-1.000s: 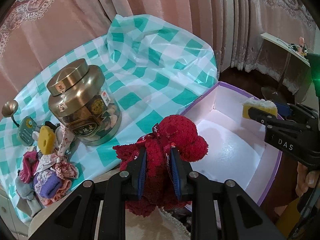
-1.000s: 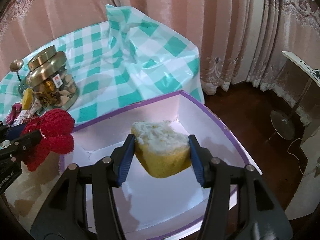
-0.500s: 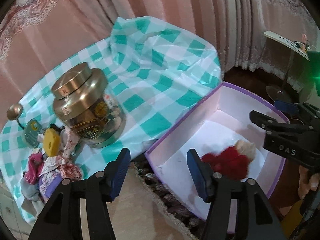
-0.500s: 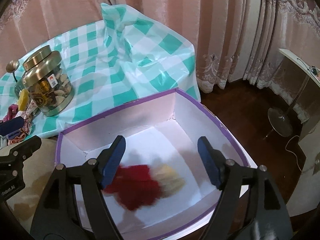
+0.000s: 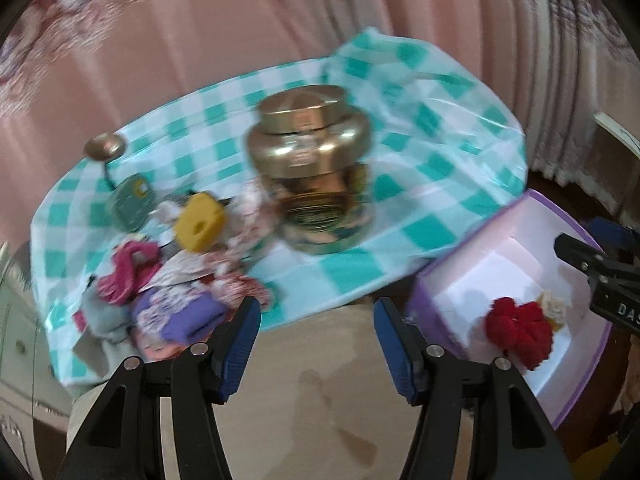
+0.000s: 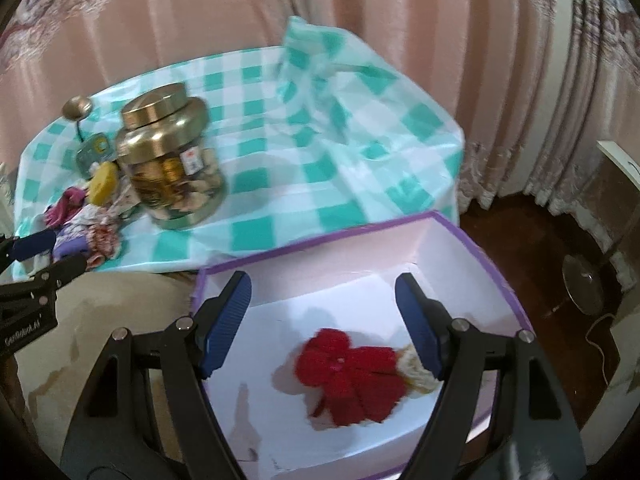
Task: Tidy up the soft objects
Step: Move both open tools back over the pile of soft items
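- Left wrist view is motion-blurred, but I can read my left tool [image 5: 316,334] released, its blue pads spread wide with nothing between them, over a beige surface with darker stains [image 5: 316,408].
- Ahead of it the tabletop wears a teal-and-white checked cloth [image 5: 432,160], bunched up into a peak at the far right corner.
- On that cloth stands a glass jar with a brass-coloured lid [image 5: 312,160], upright.
- Just left of the jar lies a heap of soft objects [image 5: 168,280]: a yellow ring-shaped piece [image 5: 200,226] on top, pink, purple and patterned cloth bits under it, near the cloth's front edge.
- Behind the heap I see a small green tin [image 5: 130,204] and a round brass knob on a stem [image 5: 105,147].
- Right wrist view shows my right tool [image 6: 324,320] released too, pads apart and holding nothing, hanging above the purple-rimmed box [image 6: 504,276].
- Inside the box, on its white floor, lies the red knitted toy [image 6: 352,376], and touching its right side a pale yellow sponge piece [image 6: 416,368], partly hidden by my right pad.
- The box sits below and against the tabletop's front right edge.
- Pink pleated curtains [image 6: 400,40] with a lace hem close the room behind; right of the box is a dark wooden floor [image 6: 532,240] with a round metal stand base [image 6: 582,288].
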Demonstrator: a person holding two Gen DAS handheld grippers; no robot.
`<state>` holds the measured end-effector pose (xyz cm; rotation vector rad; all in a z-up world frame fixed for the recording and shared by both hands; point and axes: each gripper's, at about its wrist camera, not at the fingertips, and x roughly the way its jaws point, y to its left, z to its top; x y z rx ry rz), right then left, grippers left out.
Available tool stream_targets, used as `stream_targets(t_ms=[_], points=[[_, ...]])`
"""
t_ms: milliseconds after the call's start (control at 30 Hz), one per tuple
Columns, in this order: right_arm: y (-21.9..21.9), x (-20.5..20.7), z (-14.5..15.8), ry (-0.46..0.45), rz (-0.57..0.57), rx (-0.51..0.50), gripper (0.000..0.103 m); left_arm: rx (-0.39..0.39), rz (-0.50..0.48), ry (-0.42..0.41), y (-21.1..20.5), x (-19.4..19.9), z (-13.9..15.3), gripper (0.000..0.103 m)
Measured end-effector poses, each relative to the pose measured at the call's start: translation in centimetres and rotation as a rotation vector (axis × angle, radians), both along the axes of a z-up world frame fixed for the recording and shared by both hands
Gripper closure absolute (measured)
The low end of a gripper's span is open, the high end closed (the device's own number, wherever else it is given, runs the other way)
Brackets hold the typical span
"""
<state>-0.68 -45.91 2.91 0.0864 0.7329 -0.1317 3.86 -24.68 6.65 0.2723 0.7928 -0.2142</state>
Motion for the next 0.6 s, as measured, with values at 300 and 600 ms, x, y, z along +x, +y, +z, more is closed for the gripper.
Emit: stream_targets(t_ms=[300, 600], points=[[7.1, 1.4, 1.1, 0.004, 0.153, -0.018, 0.026, -0.034, 0.128, -0.011, 7.0, 0.4, 0.1, 0.042], [14.4, 3.4, 1.1, 0.028, 0.270, -0.067, 0.026, -0.070, 0.236, 0.009, 13.5, 0.6, -1.1, 0.042]])
